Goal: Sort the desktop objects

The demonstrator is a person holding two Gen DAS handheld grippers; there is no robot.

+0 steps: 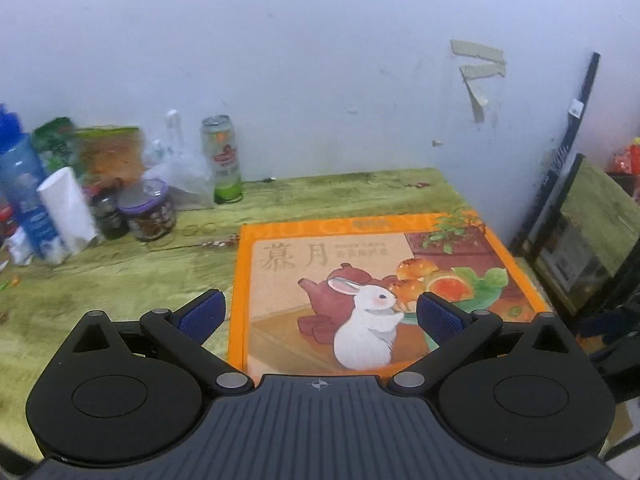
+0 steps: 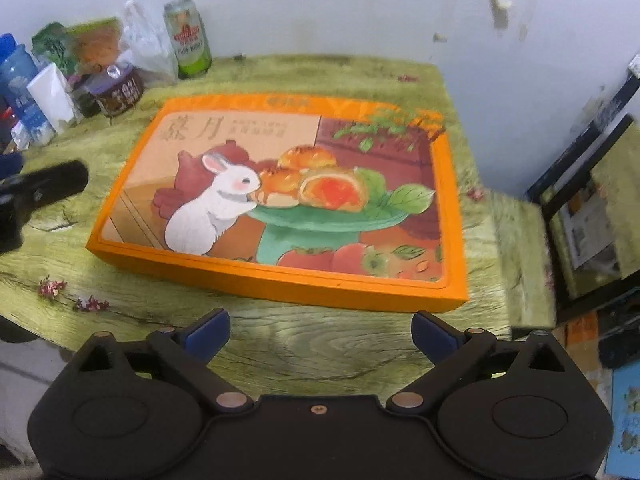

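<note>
On the green wood-grain table (image 2: pixel 280 344) the big orange gift box (image 2: pixel 288 188) lies flat toward the right side, lid up, rabbit picture facing the ceiling — and nothing has hold of it. Left gripper (image 1: pixel 320 312) hangs above the box's near-left part with its jaws spread wide, blue pads clear of the lid; right gripper (image 2: pixel 320 330) is just as wide, hovering over bare table just short of the box's near edge, nothing between its fingers. How will this box handle? It looks like stiff card, broad and shallow, probably light for its size but awkward — too wide to pinch across, so the sensible hold would be the thin side walls or a corner, one gripper on each side, keeping it level so the lid does not slide off. Far left, a crowd of clutter: a green drink can (image 2: pixel 188 36), a clear plastic bag (image 2: pixel 146 46), a purple-lidded jar (image 2: pixel 118 88), a blue bottle (image 1: pixel 22 184) and a white carton (image 1: pixel 68 210). The right wrist view gives the whole box with its near wall, and a dark blur at its left edge that is likely the other gripper; the left wrist view cuts the near edge off but shows the wall's tape scraps (image 1: pixel 478 66) plainly.
</note>
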